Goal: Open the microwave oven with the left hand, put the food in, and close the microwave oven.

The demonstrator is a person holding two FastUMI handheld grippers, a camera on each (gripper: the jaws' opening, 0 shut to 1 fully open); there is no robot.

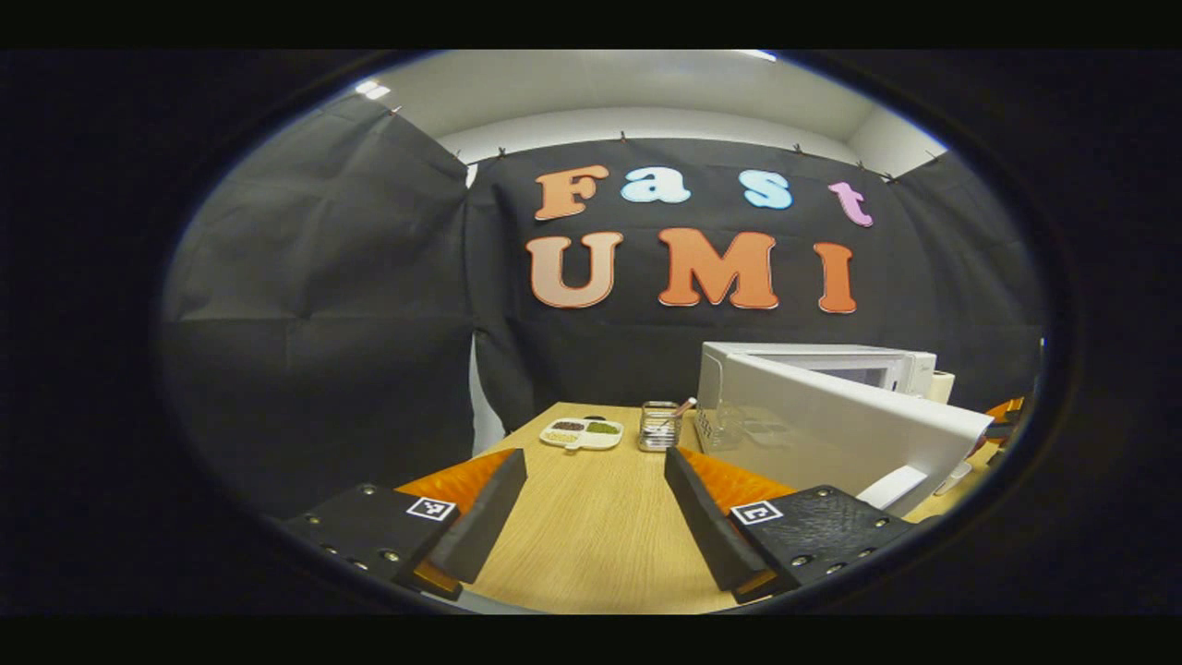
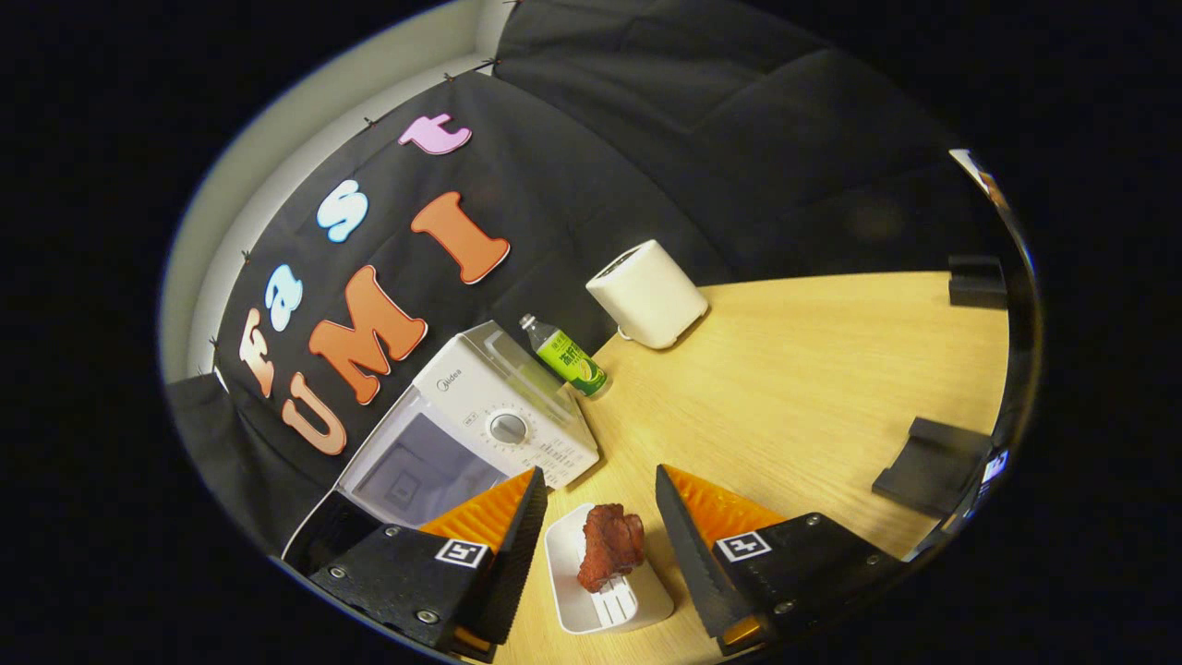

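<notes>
Door of white boxy microwave oven [image 1: 813, 369] swung wide toward left gripper [image 1: 596, 517], whose fingers spread, holding nothing, backed off over pale wooden table [image 1: 591, 545]. Right gripper [image 2: 596, 545] fingers spread, straddling white rectangular tray [image 2: 605, 591] with reddish-brown meat chunk [image 2: 609, 547], no contact visible. Cavity [image 2: 416, 471] just beside tray, likely so the tray's travel stays short.

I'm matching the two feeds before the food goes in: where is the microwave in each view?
Left gripper view: microwave right of centre, door swung open toward the camera.
Right gripper view: microwave lower left, tilted, cavity open, just beyond the claw.
Shared landmark: the wooden table it stands on.
</notes>
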